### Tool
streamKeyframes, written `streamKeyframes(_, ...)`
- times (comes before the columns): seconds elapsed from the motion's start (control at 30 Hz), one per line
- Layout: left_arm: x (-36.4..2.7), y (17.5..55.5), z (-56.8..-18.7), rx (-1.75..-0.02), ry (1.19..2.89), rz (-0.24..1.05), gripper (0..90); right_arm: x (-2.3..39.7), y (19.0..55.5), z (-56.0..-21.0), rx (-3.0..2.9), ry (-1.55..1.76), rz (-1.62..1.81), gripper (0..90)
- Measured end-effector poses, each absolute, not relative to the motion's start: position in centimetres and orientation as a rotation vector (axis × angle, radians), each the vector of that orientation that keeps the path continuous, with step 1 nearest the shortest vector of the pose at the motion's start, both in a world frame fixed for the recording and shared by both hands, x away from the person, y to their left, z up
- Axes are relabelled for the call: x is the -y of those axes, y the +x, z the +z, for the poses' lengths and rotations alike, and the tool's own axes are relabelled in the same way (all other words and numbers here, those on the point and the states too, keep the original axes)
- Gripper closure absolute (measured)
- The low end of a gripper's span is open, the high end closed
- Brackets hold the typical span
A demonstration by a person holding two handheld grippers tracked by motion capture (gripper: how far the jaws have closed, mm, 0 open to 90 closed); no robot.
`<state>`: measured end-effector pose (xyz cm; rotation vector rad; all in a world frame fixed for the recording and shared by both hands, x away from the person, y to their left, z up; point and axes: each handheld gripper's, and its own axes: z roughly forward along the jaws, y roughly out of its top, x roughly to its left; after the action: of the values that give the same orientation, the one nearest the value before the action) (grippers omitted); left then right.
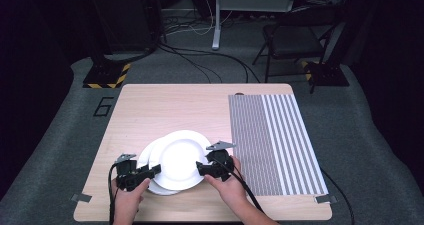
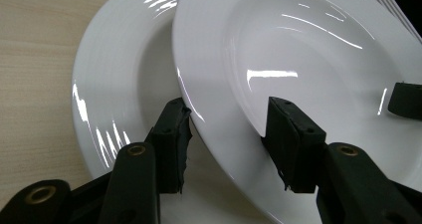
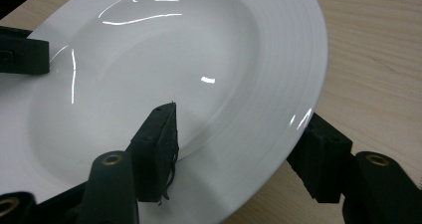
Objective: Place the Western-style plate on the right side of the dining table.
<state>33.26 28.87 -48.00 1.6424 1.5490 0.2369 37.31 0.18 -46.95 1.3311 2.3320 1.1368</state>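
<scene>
The table (image 1: 165,102) carries, near the middle of its front edge, two white plates, the upper plate (image 1: 181,159) overlapping the lower plate (image 1: 150,157), which juts out toward the left front corner; a striped mat (image 1: 272,135) lies along the right edge. The step in hand appears to be carrying the upper plate with both grippers at once. Keep the two grips level with each other and move both hands together, since the glazed rim is slick and a tilt could let it slide out; lift clear of the lower plate before travelling sideways so the two do not scrape. The left gripper (image 2: 226,129) straddles the near-left rim of the upper plate, one jaw over the well and one below the rim, clamped on it as far as the left gripper view shows. The right gripper (image 3: 239,144) holds the opposite rim the same way, one jaw on the inner slope and one under the outer edge. The upper plate is a deep, round, glossy white dish with a broad rim bearing faint concentric ridges and no chips or soiling visible.
</scene>
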Motion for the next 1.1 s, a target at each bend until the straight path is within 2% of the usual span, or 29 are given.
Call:
streamKeyframes(0.57, -28.28, 32.63, -47.42, -1.534, 1.625, 0.316, 54.0, -0.12, 37.34, -47.27, -2.314, 1.329, 1.123, 39.8)
streamKeyframes(1.1, -28.13, 32.41, -46.95, -1.527, 1.618, 0.336, 54.0, 0.04, 37.17, -46.77, -2.307, 1.334, 1.148, 39.6)
